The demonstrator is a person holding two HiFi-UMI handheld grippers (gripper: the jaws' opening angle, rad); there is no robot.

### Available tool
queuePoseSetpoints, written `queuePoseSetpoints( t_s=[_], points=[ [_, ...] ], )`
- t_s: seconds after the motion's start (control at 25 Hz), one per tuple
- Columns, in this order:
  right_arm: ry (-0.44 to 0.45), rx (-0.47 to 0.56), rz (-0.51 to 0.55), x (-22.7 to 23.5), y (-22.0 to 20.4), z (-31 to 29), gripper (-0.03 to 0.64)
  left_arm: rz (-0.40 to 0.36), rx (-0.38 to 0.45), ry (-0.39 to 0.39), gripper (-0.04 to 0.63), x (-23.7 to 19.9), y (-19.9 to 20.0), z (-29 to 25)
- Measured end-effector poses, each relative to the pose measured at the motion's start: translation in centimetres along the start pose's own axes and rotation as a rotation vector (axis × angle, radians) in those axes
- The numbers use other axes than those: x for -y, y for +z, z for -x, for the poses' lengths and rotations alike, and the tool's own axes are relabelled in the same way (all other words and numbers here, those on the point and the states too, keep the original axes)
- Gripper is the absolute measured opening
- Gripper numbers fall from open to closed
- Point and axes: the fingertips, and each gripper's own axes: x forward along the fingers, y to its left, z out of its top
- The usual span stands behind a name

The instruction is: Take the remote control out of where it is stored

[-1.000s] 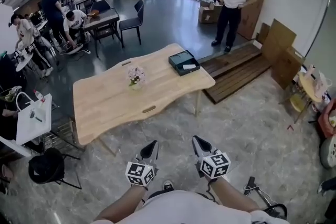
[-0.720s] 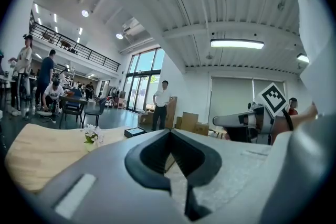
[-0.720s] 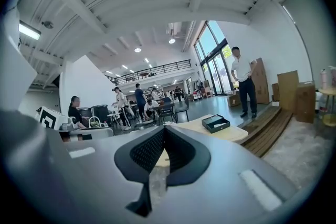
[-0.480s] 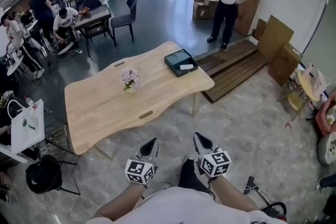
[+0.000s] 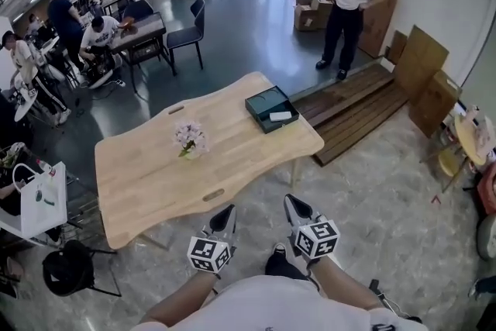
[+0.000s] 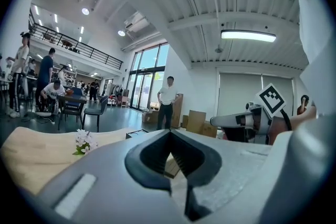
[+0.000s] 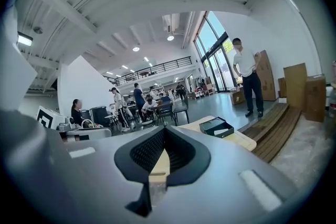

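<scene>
A dark open box (image 5: 270,108) lies at the far right end of the wooden table (image 5: 155,174). In it rests a white remote control (image 5: 280,116). Both grippers are held low at my waist, short of the table's near edge and well away from the box. The left gripper (image 5: 226,215) is shut with nothing in it. So is the right gripper (image 5: 291,205), also empty. In the right gripper view the box (image 7: 219,126) and the remote control (image 7: 222,131) show beyond the shut jaws. In the left gripper view only the box's edge (image 6: 137,134) shows.
A small vase of flowers (image 5: 188,139) stands mid-table. A person (image 5: 353,4) stands beyond the table beside wooden planks (image 5: 353,108) and cardboard boxes (image 5: 422,77). A white bag (image 5: 43,194) and a black stool (image 5: 66,267) are at the left. Several people sit at far desks.
My view has drifted toward the table, which now sits closer and lower in the head view. Both grippers stay shut in the same place before me.
</scene>
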Motion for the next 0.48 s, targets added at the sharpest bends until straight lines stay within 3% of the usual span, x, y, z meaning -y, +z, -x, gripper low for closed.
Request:
queuePoseSetpoints(
  t_s=[0.48],
  points=[
    [0.102,-0.043,0.007,11.0,4.3,-8.1,0.028,-0.016,0.015,0.074,0.000,-0.8,3.3,-14.5]
  ],
)
